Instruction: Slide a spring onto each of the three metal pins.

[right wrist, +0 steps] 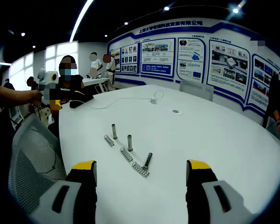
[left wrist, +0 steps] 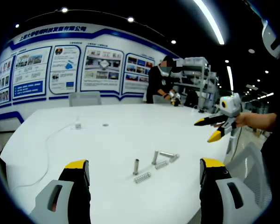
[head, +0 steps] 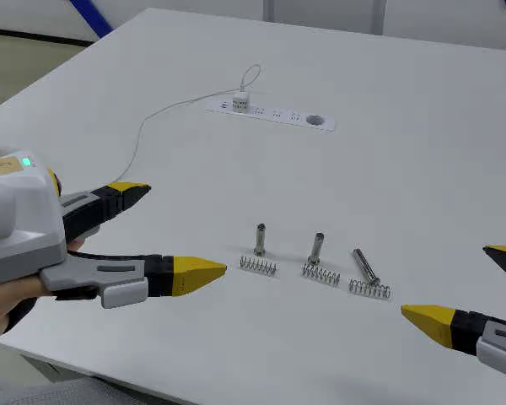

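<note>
three springs (head: 320, 275) beside seemingly bare pins (head: 317, 247)

pins (head: 317, 247) in row on table (head: 405, 177) | one spring (head: 320, 274) before each

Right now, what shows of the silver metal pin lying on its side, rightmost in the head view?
The silver metal pin is a slim, shiny cylinder, seemingly wider at its near end. It lies on its side, slanted, on the white table, with no spring on it. Its near end sits beside a small coil spring; contact is unclear.
</note>
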The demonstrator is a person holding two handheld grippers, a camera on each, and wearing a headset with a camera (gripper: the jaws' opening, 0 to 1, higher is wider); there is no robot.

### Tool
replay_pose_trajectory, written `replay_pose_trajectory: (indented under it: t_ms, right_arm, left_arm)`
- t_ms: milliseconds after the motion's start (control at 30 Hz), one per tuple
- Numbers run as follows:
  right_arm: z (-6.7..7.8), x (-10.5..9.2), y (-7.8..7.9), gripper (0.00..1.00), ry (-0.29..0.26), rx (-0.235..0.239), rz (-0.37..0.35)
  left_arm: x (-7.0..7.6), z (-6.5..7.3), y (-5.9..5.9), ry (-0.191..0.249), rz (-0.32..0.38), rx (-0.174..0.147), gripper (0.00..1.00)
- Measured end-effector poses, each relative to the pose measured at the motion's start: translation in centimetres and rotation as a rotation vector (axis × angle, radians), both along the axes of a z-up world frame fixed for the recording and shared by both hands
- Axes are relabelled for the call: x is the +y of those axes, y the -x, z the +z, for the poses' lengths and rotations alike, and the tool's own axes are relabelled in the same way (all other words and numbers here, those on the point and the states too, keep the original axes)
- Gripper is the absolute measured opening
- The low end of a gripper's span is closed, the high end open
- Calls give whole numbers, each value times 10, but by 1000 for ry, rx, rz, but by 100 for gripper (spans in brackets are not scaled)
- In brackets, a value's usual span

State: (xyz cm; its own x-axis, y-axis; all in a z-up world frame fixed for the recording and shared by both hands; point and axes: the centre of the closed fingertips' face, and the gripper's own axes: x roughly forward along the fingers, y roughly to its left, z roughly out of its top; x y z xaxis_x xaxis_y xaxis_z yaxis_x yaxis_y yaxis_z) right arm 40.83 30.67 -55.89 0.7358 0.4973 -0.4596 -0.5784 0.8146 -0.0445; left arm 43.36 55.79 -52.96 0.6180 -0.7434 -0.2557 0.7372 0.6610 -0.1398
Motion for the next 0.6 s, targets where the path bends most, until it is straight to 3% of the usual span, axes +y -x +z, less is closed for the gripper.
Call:
replay_pose_trajectory:
  t_ms: [600]
  right_arm:
    - [-3, -1, 0, 80, 1, 5, 1]
  left_arm:
    - [3, -1, 2, -9, 4, 6, 100]
